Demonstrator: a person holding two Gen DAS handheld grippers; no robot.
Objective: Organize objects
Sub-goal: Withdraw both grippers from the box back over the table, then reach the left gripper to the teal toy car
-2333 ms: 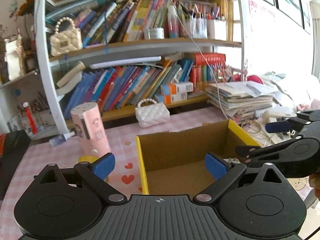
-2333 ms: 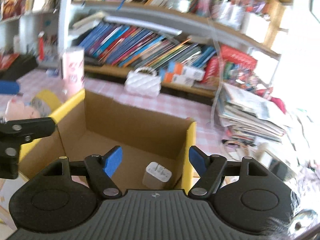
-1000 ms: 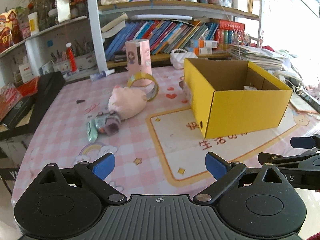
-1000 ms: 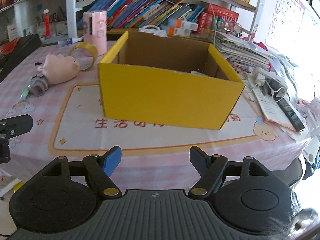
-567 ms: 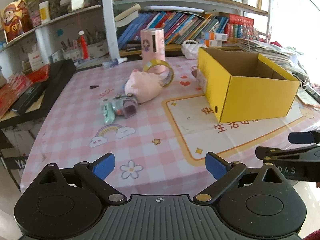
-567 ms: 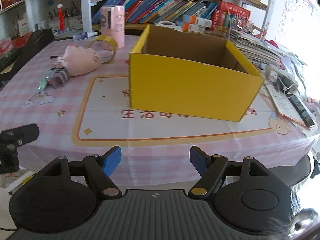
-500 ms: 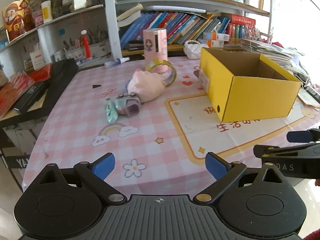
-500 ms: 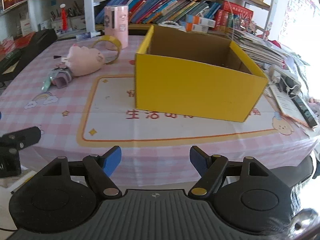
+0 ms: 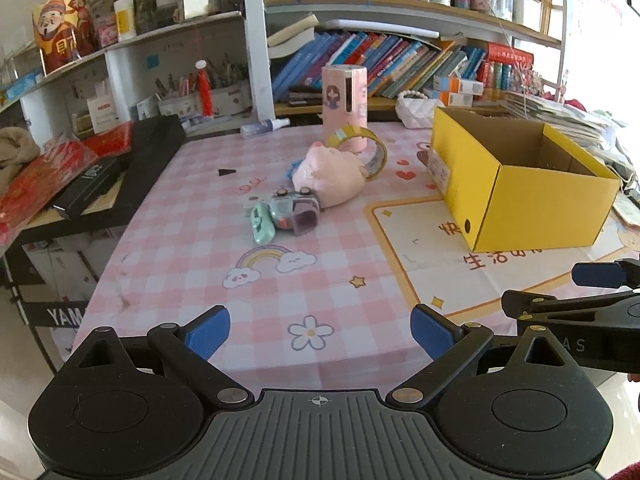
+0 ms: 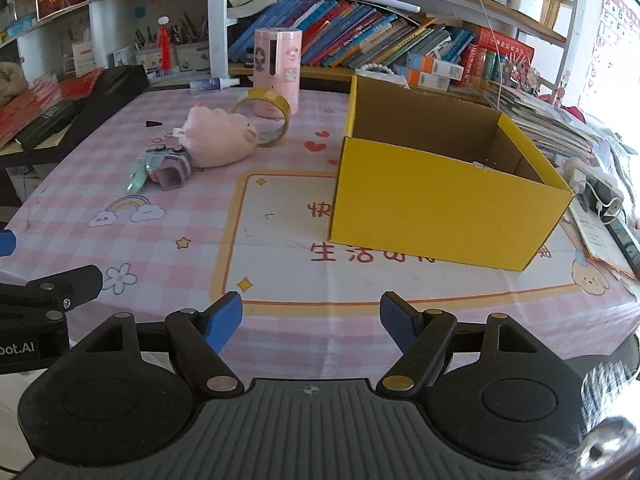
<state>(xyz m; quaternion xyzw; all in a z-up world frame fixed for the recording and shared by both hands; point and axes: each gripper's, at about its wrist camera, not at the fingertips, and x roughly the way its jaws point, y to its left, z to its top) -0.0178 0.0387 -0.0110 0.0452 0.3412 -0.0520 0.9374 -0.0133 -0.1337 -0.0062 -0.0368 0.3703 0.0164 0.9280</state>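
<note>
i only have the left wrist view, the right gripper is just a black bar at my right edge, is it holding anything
observer: No. The right gripper is open, with nothing between its blue pads.
operator: ok, anything in the yellow box, i cant see its floor
observer: In the right wrist view a bit of something white peeks over the near wall of the yellow box. Too little shows to name it.
operator: whats on the side of the box away from the toys
observer: A white power strip with a cable lies there, apart from the box.
</note>
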